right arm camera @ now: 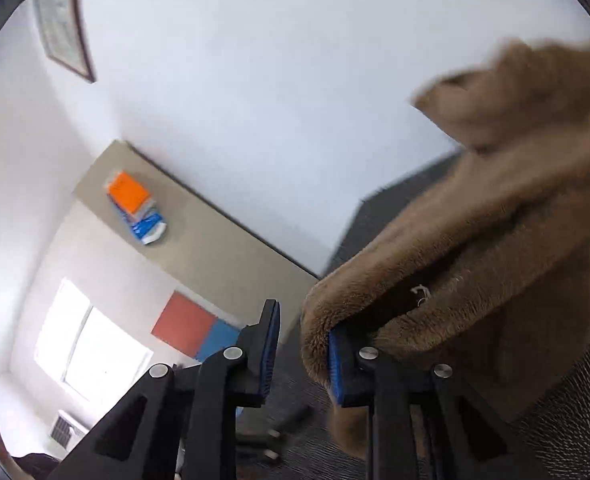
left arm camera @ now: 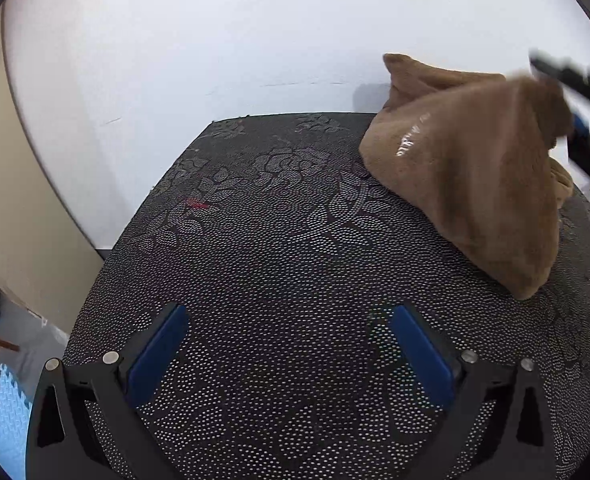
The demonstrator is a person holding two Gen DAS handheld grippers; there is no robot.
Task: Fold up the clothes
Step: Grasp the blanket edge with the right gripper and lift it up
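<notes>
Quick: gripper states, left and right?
Left gripper: open, empty.
Right gripper: slightly open; cloth draped over one finger, not clamped.

Patterned black table (left arm camera: pixel 279 240), white wall (left arm camera: pixel 215 40)

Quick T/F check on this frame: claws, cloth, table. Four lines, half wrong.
1. The left claw is open with nothing between its fingers. True.
2. The brown cloth lies spread flat. False: it is bunched, and one side is lifted off the table.
3. The cloth drapes over one finger of the right claw. True.
4. The table is plain white. False: it is dark with a dotted pattern.
</notes>
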